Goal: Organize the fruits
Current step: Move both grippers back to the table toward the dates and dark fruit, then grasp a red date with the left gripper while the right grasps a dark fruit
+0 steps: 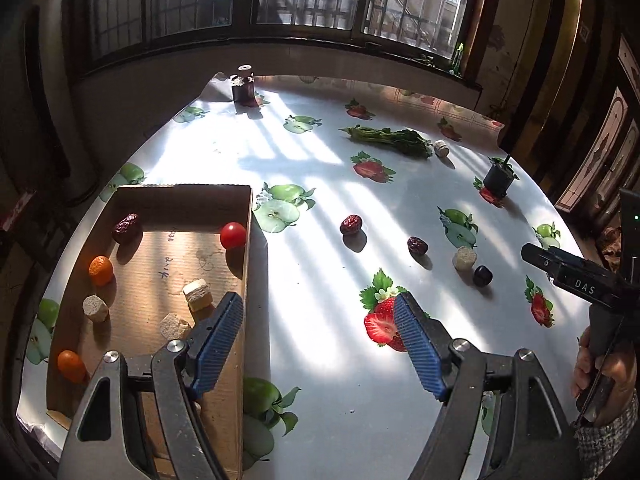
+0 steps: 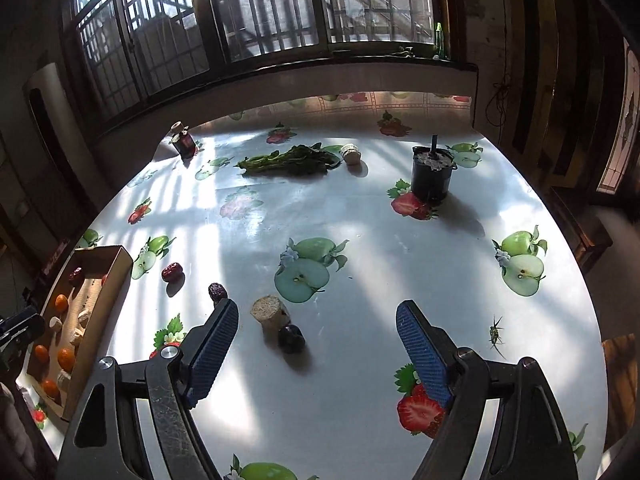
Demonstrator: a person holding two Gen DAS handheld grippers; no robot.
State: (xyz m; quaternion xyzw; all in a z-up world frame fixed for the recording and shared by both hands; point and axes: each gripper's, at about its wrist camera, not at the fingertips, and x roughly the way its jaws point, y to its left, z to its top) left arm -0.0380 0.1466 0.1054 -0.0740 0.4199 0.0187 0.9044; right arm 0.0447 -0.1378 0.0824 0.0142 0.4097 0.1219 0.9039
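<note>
The cardboard box [image 1: 168, 200] at near left already holds a red date, a tomato, small oranges and pale chunks. Left to collect on the table [image 1: 320, 380]: two dates [image 1: 351, 225], a dark plum [image 2: 291, 337], and a pale chunk [image 2: 267, 312]. Left gripper [image 1: 320, 344] and right gripper [image 2: 316, 352] both gape wide, empty.
</note>
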